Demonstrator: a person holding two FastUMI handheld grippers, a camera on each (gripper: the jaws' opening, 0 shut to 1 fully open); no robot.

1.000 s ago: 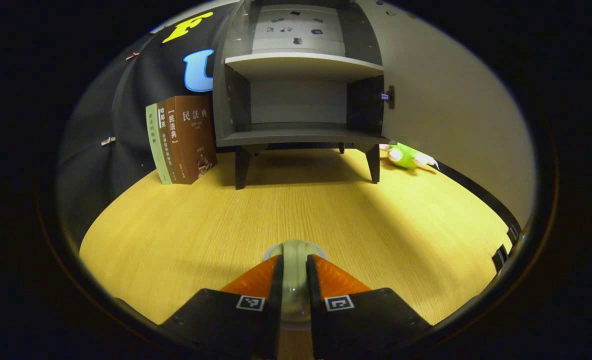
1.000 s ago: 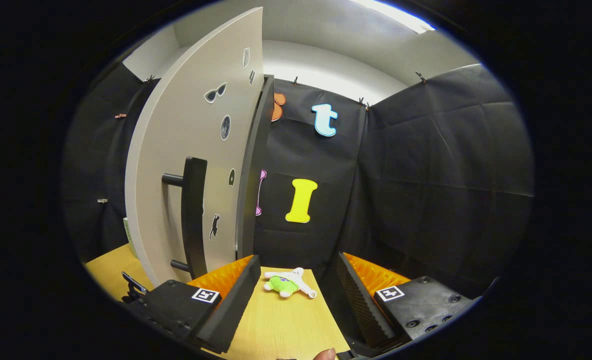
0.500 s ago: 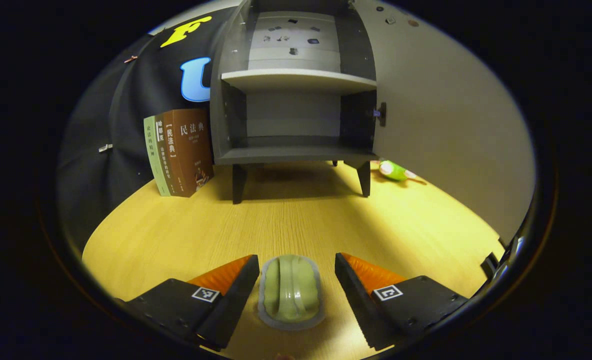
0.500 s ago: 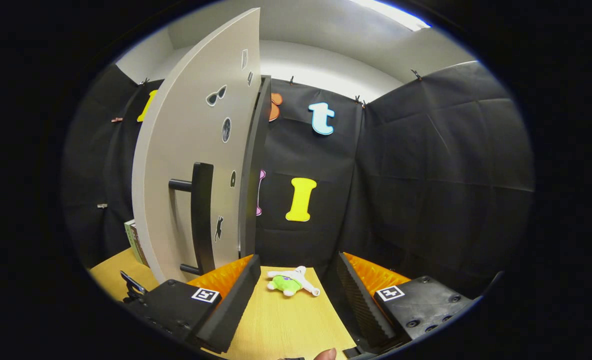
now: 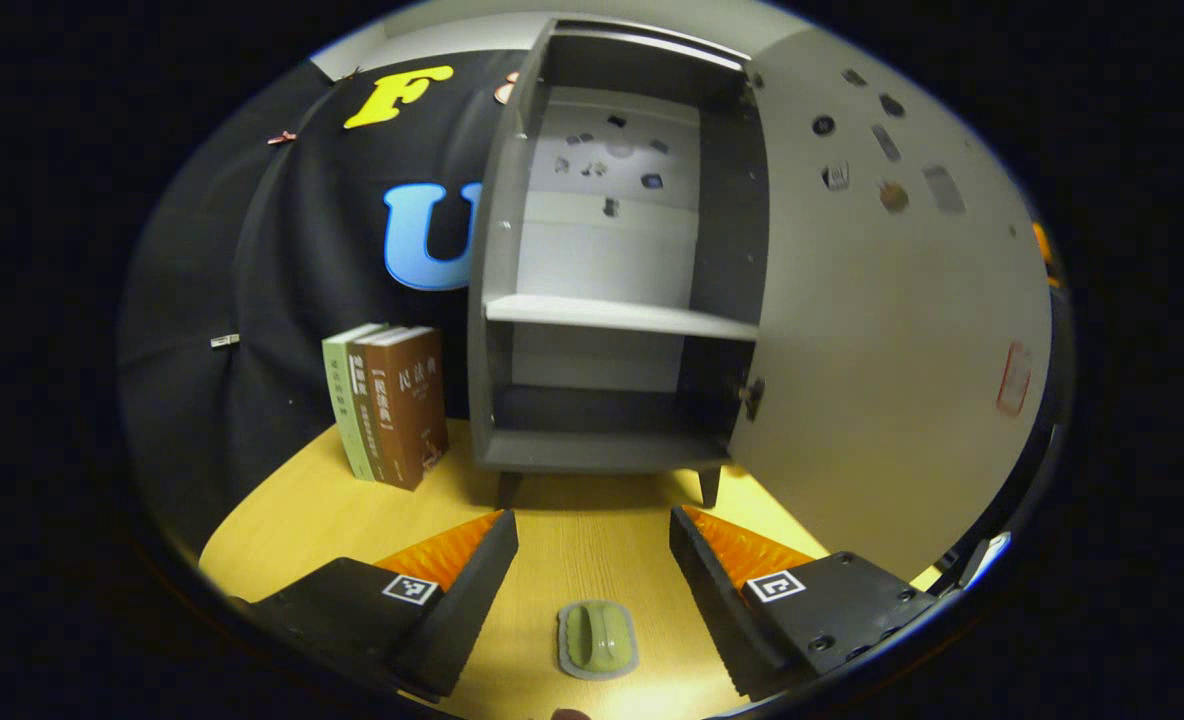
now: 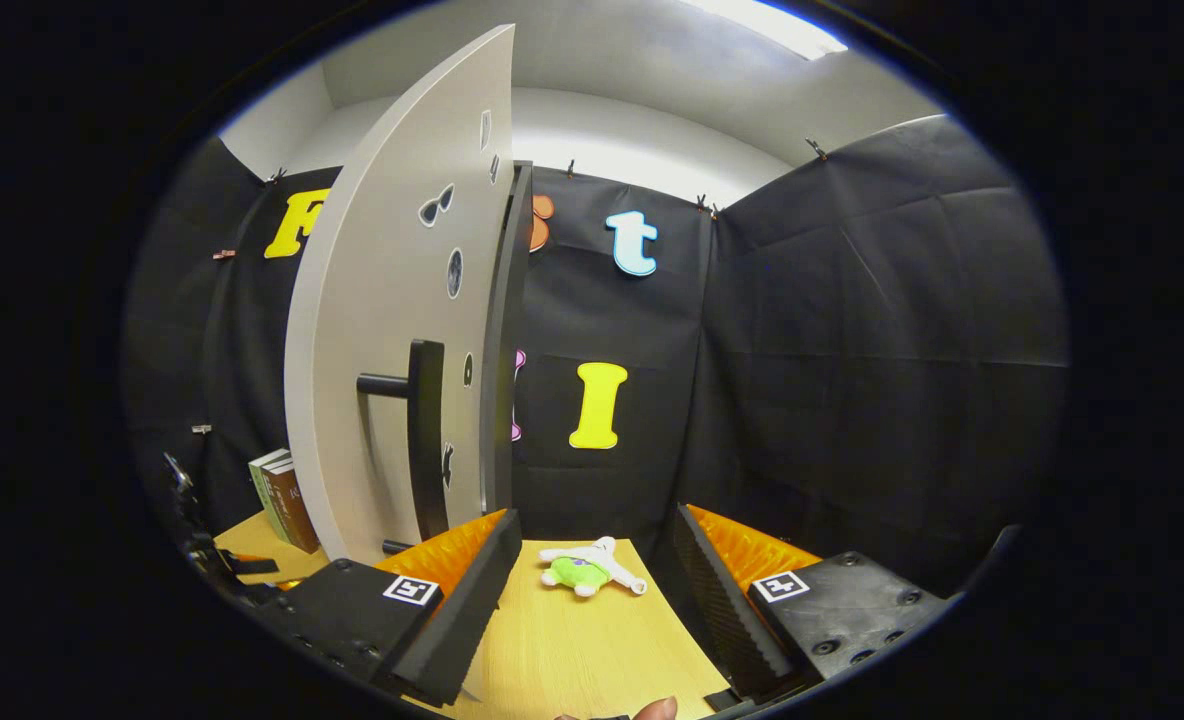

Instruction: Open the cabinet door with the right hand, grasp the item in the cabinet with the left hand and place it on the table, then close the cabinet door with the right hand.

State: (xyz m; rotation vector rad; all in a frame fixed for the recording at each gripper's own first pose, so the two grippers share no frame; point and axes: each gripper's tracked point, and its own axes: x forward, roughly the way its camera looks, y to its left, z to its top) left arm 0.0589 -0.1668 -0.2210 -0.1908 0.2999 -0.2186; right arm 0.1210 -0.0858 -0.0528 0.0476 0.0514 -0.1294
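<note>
A small green item with a pale grey rim (image 5: 598, 640) lies flat on the wooden table (image 5: 592, 540), between and below the fingers of my left gripper (image 5: 592, 555), which is open and raised off it. Ahead stands the grey cabinet (image 5: 602, 300) with both shelves bare and its door (image 5: 882, 330) swung wide to the right. In the right gripper view the door's outer face (image 6: 392, 360) with its black bar handle (image 6: 425, 440) stands to the left of my right gripper (image 6: 592, 560), which is open and holds nothing.
Three upright books (image 5: 387, 400) lean against the booth wall left of the cabinet. A green and white plush toy (image 6: 587, 567) lies on the table beyond the right gripper's fingers. The other gripper (image 6: 197, 530) shows at the far left edge of the right gripper view.
My left gripper opened and let go of the green item, then lifted and drew back from it. The right gripper drifted slightly away from the door.
</note>
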